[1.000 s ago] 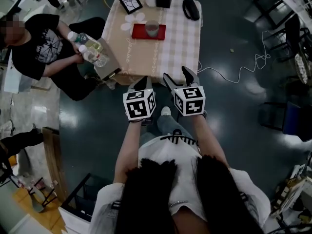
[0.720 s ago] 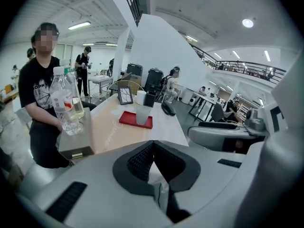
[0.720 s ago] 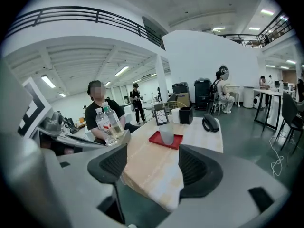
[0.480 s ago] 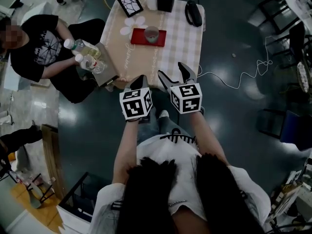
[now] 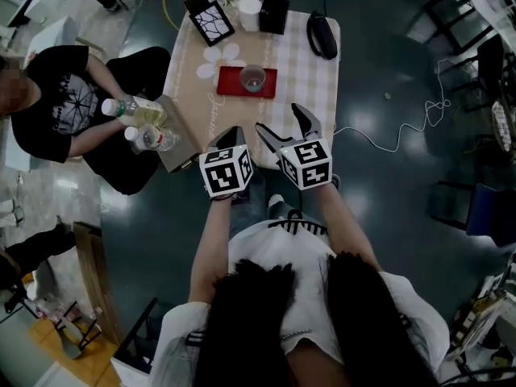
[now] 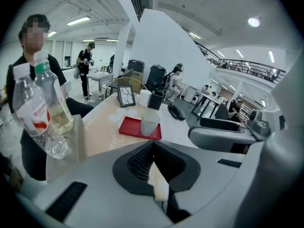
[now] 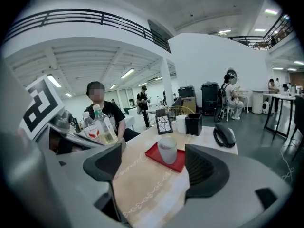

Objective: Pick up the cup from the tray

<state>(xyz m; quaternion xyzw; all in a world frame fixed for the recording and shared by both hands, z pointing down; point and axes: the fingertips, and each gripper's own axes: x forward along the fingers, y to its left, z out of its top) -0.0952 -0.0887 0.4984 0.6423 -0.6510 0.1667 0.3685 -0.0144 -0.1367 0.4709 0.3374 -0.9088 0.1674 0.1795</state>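
Approach step, no contact yet. The cup (image 5: 253, 77) stands upright on the red tray (image 5: 230, 81), which lies flat toward the far half of the desk (image 5: 242, 123). Both grippers hover over the desk's near edge, well short of the tray.

The right gripper (image 5: 278, 119) has its fingers wide apart. They have just been opening, and nothing is between them. In the right gripper view the cup (image 7: 167, 150) sits framed in the gap, but it is well ahead of the fingers, not within them.

The left gripper (image 5: 233, 138) has its fingers closed together and holds nothing from the desk. A pale sliver shows at the seam; I cannot tell what it is.

A seated person (image 5: 56, 95) at the desk's left side holds two bottles (image 5: 133, 113) near that corner. A frame (image 5: 209, 16), a black box (image 5: 273, 14) and a telephone (image 5: 322, 35) sit at the far end, apart from the tray.

Judgement: the right gripper looks like the picker.
- The next move calls for carrying it forward and down until one finger stands on each side of the cup wall, above the tray's rim.
- It should then close at about mid-height and lift straight up so the tray is not dragged.
- The cup looks light and thin-walled, so a gentle squeeze is advisable.
- A skewed entry could knock the cup over.
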